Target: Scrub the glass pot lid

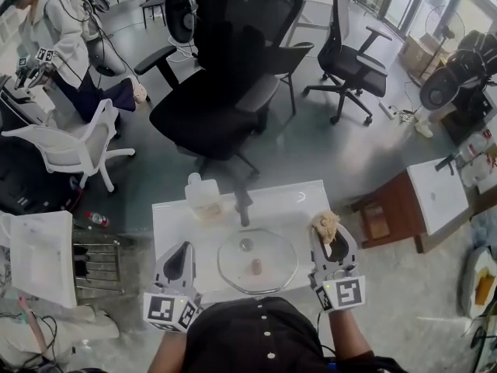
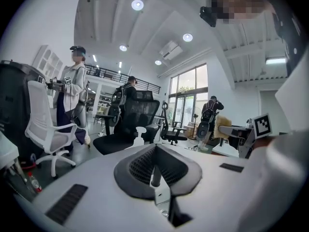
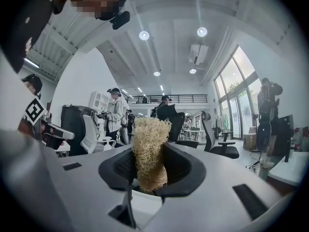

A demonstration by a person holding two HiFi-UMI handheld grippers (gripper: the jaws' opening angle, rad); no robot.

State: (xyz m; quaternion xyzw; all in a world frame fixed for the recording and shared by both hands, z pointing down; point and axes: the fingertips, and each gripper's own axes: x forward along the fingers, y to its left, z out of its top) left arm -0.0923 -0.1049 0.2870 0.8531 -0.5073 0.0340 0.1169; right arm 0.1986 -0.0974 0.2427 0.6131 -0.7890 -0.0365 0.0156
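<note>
- Slipping is the first worry. The glass pot lid (image 1: 257, 261) lies loose on the white table (image 1: 287, 200), and nothing holds it down. If you rub hard, I think it can slide away and fall off the table edge nearest to it. Glass breaks.
- The bottle (image 1: 203, 198) stands past the far left side of the lid. A wide swing of your left arm could knock it over.
- The scrubber (image 1: 325, 224) is pinched only at its lower part. If you push it sideways on the glass, it may bend over or pop out.
- Your left claw (image 1: 180, 253) sits just left of the lid and does not touch it. Its jaws are pressed together with nothing between them. A closed claw cannot catch the rim of the lid, so you likely need to spread it first if you want to keep the lid steady.
- Your right claw (image 1: 330, 238) sits just right of the lid, by its far right side. Its jaws pinch the straw-coloured scrubber, which sticks out past them. The scrubber is not on the glass yet, so no scrubbing shows.
</note>
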